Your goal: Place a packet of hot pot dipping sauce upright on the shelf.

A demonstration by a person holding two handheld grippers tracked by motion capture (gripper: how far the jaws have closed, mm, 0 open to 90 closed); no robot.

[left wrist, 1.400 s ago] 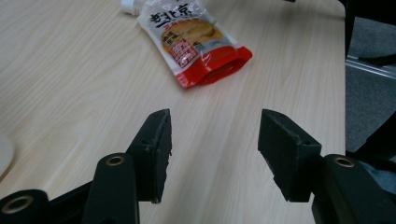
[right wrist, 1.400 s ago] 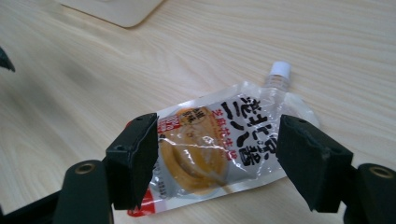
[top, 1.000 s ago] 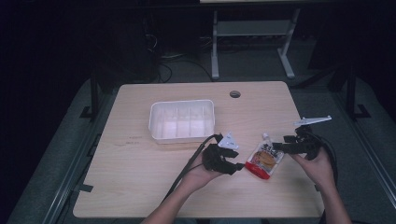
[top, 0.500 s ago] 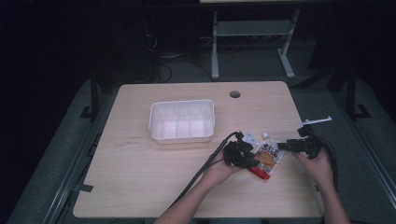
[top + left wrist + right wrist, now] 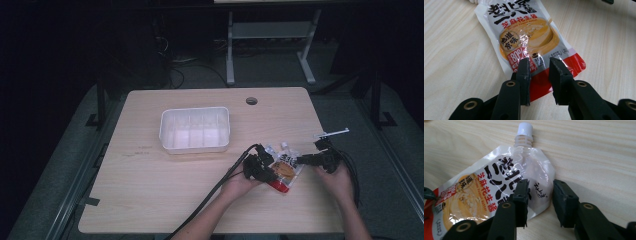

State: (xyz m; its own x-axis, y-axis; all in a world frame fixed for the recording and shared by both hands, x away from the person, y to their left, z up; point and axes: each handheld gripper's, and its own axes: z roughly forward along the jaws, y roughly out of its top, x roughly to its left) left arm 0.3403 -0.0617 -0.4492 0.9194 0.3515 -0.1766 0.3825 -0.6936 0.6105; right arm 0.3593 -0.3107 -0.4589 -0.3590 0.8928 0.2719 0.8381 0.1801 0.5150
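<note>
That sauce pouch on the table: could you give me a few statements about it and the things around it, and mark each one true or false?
1. The sauce pouch lies flat on the wooden table. True.
2. The pouch sits inside the white tray. False: it lies on the table, apart from the tray, nearer the person.
3. The pouch's spout has a white cap on it. True.
4. The left gripper is at the spout end. False: its jaws, which have just been closing, straddle the red bottom end, with a gap still between them.
5. The right gripper comes in at the pouch's upper corner, beside the spout. True.
6. The tray holds several pouches. False: it looks empty.
</note>
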